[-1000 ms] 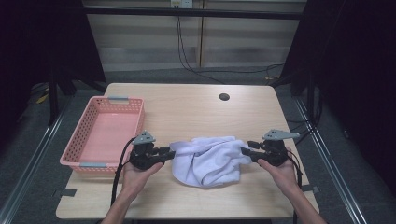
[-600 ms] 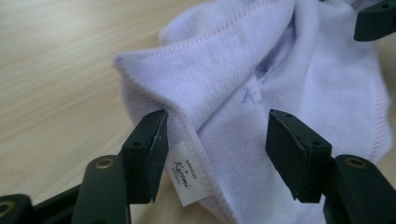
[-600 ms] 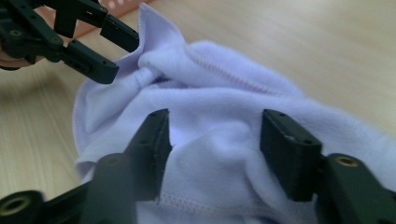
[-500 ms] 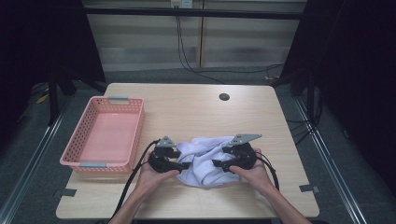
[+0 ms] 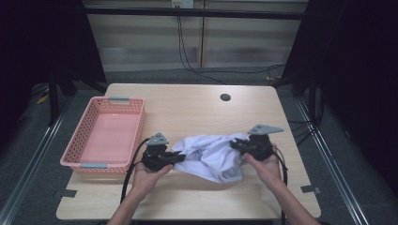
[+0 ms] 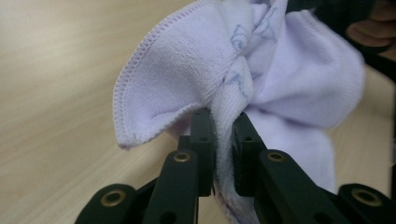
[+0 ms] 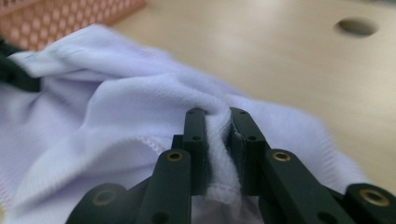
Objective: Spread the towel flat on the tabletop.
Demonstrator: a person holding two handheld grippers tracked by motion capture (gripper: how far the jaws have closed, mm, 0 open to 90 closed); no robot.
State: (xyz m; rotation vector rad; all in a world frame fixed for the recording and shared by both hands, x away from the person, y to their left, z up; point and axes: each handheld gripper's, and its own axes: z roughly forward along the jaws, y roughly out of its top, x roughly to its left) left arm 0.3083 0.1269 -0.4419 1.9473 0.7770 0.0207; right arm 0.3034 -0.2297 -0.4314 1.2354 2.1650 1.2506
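Pale lilac terry, one towel (image 5: 211, 157) lies bunched on the front of the wooden worktop (image 5: 187, 108) in the high view, between the left gripper (image 5: 176, 158) and right gripper (image 5: 237, 146), beside one pink basket (image 5: 89, 140). In the left gripper view, the jaws have just closed and pinch a fold of towel (image 6: 243, 70) near its stitched hem. In the right gripper view, the jaws have likewise closed on a fold of towel (image 7: 116, 102); drawing both hands apart evenly should spread it without slipping.

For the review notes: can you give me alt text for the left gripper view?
The left gripper has its two black jaws shut on a bunched fold of a pale lilac towel, whose stitched hem curls out to the left. Behind it lies a light wooden table.
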